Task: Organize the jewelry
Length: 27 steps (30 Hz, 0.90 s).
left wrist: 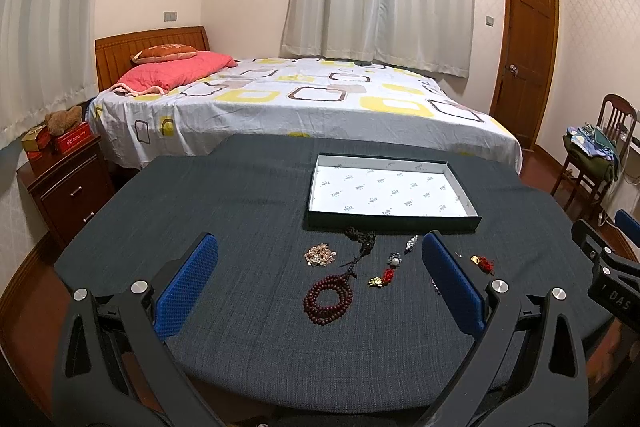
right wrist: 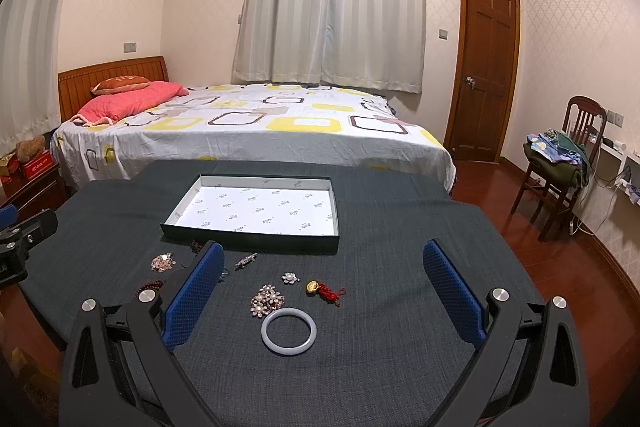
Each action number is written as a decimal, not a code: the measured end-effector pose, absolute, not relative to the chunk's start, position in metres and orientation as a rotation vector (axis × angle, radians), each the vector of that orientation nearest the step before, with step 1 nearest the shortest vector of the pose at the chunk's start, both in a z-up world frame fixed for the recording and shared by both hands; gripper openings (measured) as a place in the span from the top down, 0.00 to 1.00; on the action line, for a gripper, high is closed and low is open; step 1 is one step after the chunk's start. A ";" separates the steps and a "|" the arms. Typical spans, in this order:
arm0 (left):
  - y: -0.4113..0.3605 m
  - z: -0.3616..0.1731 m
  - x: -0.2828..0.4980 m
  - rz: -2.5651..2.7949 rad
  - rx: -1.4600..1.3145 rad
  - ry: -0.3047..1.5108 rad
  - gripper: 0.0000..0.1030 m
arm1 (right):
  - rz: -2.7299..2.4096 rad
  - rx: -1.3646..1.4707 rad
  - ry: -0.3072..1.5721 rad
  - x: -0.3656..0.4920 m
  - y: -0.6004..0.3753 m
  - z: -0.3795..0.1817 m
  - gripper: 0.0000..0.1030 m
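Both grippers [left wrist: 320, 279] [right wrist: 320, 287]: jaws wide, empty | one tray [right wrist: 176, 217], bare | one white bangle [right wrist: 289, 331] | one red-brown bead string [left wrist: 328, 299] on table [right wrist: 380, 367]

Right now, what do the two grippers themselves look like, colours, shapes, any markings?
Both look the same: a black plastic frame forking into two angled arms, with round silver bolt heads at the joints. Each finger carries a blue pad with a fine dotted texture. The left gripper shows this in its own view, the right gripper in its own. White lettering shows on the right gripper's side, only partly readable. No cables, hands or sleeves are visible.
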State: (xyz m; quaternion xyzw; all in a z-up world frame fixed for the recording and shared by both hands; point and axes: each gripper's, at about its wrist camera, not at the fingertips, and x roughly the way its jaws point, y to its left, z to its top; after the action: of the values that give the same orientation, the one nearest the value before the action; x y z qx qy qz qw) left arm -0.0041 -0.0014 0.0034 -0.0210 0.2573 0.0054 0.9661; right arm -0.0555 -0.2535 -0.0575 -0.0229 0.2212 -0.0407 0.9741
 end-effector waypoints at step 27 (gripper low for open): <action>-0.001 0.001 -0.003 0.011 -0.042 0.526 0.03 | -0.069 -0.026 0.453 -0.054 -0.252 -0.063 0.06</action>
State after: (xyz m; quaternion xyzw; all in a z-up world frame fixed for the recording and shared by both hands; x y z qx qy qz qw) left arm -0.0032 -0.0007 0.0006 -0.0207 0.2601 0.0055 0.9653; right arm -0.0540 -0.2516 -0.0627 -0.0128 0.2243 -0.0342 0.9738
